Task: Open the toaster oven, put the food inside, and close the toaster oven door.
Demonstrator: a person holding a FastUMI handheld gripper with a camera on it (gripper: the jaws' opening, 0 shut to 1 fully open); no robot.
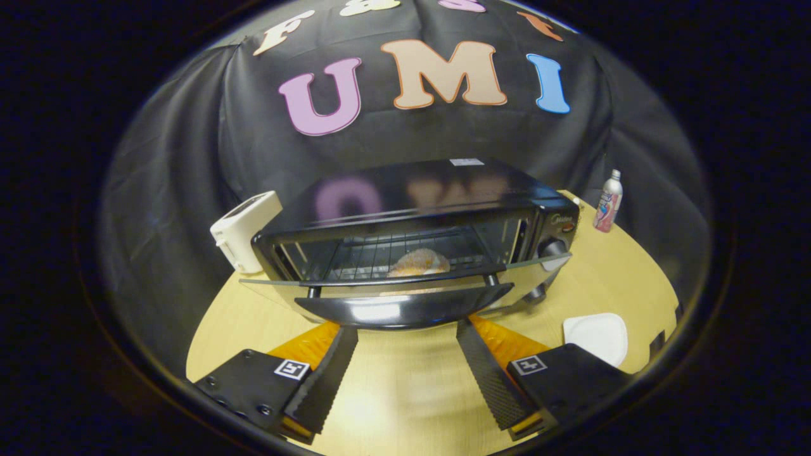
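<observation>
my tongs point(405, 361) gape empty under the black toaster oven's dropped glass door point(405, 297), centre frame; lifting off-centre could let it slip and slam before the golden pastry point(419, 262).

Black toaster oven point(437, 209) on the table, glass door point(405, 288) lowered open, golden bread point(419, 262) on its rack.

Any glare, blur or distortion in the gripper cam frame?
Gripper view: strong fisheye bowing of the table; bright glare on the toaster oven door handle and reflections on the oven top; food on the rack slightly soft; open gripper sharp.
</observation>
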